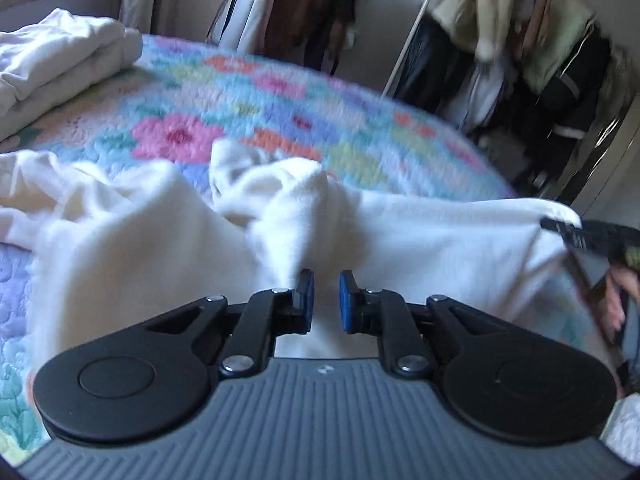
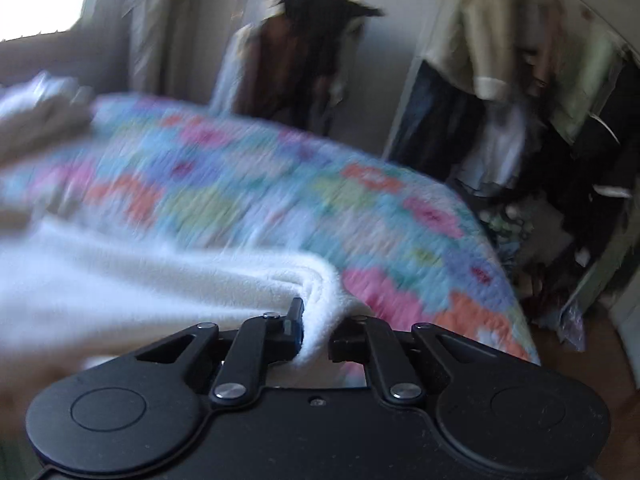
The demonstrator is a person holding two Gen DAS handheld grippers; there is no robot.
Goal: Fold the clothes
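Fleece (image 1: 152, 232) lies rumpled on the quilt (image 1: 248, 112). My right claw (image 2: 316, 334) pinches its corner tight. My left claw (image 1: 326, 300) is nearly closed, but I can't tell whether it holds cloth. If not, pulling would skew the fold.

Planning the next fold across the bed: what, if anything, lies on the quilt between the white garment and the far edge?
Nothing visible blocks it. The floral quilt lies bare beyond the white garment. The only other thing on it is a folded white pile at the far left corner, off to the side.
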